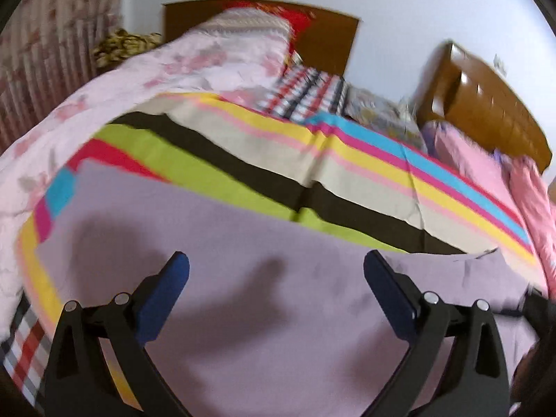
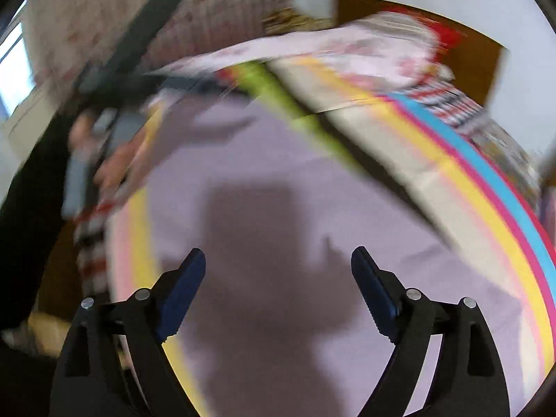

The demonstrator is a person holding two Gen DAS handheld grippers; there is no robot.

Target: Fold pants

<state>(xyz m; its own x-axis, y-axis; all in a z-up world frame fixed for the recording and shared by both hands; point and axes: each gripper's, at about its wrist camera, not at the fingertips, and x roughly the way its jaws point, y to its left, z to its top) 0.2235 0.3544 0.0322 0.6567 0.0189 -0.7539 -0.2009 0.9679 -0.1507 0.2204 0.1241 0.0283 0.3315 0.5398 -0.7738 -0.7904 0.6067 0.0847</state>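
Both sets of fingers are standing wide apart and gripping nothing: the left gripper (image 1: 276,264) and right gripper (image 2: 278,260) are each hovering over the lilac pants (image 1: 278,243), which are lying flat across the striped sheet (image 1: 347,160) near the bed's front edge. Judging by this, a fresh fold is being lined up; each gripper should be pinching one matching edge, keeping the cloth taut and level while carrying it over

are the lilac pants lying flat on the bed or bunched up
Flat. The lilac pants spread smooth over the striped sheet, no bunching visible. Whether already folded cannot tell.
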